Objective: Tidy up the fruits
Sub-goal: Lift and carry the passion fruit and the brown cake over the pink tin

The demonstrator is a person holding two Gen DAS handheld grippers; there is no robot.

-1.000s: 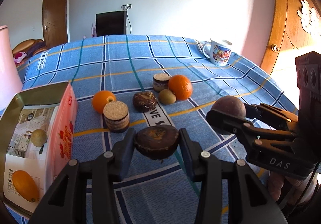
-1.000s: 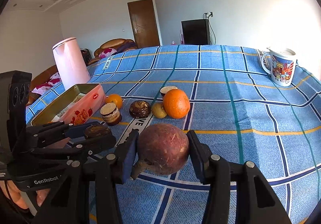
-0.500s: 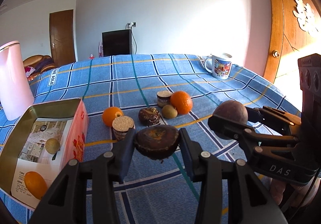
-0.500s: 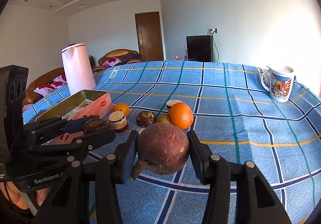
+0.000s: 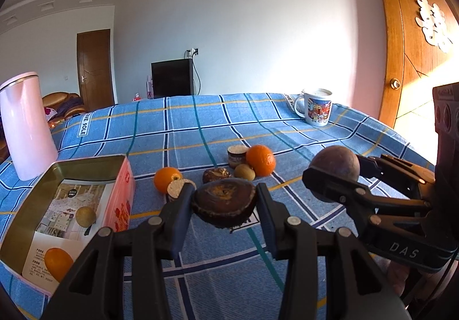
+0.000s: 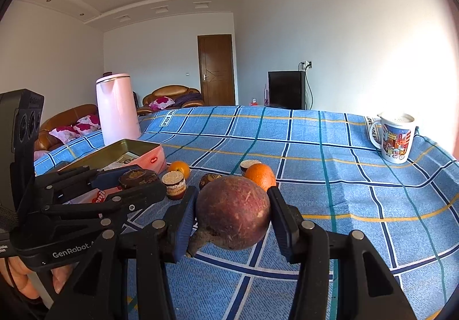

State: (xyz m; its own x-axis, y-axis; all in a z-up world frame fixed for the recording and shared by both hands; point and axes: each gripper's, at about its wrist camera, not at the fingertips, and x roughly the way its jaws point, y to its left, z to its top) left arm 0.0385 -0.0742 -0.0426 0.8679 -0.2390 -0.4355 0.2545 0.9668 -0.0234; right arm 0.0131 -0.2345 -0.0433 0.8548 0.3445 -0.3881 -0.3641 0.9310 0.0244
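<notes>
My left gripper (image 5: 224, 195) is shut on a dark brown flattened fruit (image 5: 223, 206), held above the blue checked cloth. To its right my right gripper (image 5: 335, 169) is shut on a round purple-brown fruit (image 6: 233, 212). The right wrist view shows that gripper (image 6: 233, 205) in front and the left gripper (image 6: 139, 179) at its left. An open pink tin (image 5: 122, 176) at the left holds a yellowish fruit (image 5: 85, 216) and an orange (image 5: 57, 262). Two oranges (image 5: 167, 178) (image 5: 260, 160), a kiwi (image 5: 244, 171), a dark fruit (image 5: 216, 175) and two pale-topped pieces (image 5: 237, 153) lie mid-table.
A pink kettle (image 5: 25, 130) stands at the far left behind the tin. A printed mug (image 5: 315, 107) sits near the table's far right edge. A wooden door (image 5: 416, 47) is to the right. A hand (image 6: 20, 277) holds the left gripper.
Both grippers have lifted a little and tipped upward, so more wall and ceiling show. Each keeps the same grip on its fruit.
</notes>
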